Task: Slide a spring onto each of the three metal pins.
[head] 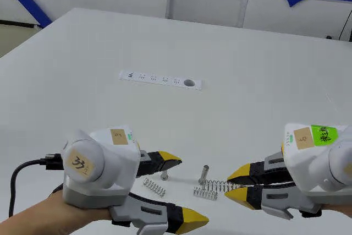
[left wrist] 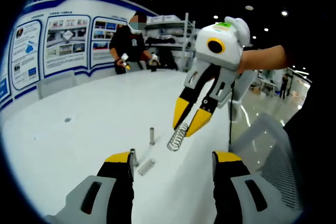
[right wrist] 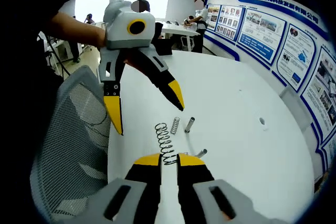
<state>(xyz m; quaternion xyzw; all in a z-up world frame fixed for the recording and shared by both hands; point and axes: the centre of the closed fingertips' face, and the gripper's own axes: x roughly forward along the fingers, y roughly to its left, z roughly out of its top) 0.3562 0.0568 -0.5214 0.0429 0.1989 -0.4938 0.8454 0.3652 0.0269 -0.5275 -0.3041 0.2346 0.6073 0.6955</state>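
Note:
My right gripper (head: pixel 230 185) is shut on one end of a coil spring (head: pixel 218 184), which sticks out toward the left; its own view shows the spring (right wrist: pixel 165 142) between the yellow tips (right wrist: pixel 169 160). Two short metal pins (head: pixel 204 173) (head: pixel 164 175) stand on the white table. A loose spring (head: pixel 154 186) lies by the left pin and another (head: pixel 205 193) lies under the held one. My left gripper (head: pixel 190 191) is open, with nothing between its jaws, around the left pin and spring. In the left gripper view (left wrist: pixel 173 157), the right gripper (left wrist: pixel 190 119) holds the spring (left wrist: pixel 177 136) near a pin (left wrist: pixel 152 135).
A white socket strip (head: pixel 160 80) is set flush in the table (head: pixel 247 103) further back. A grey chair (head: pixel 206 5) stands at the far edge. A black cable (head: pixel 22 171) runs off the left gripper. A mesh chair (right wrist: pixel 73 129) is at the near side, and people stand in the background.

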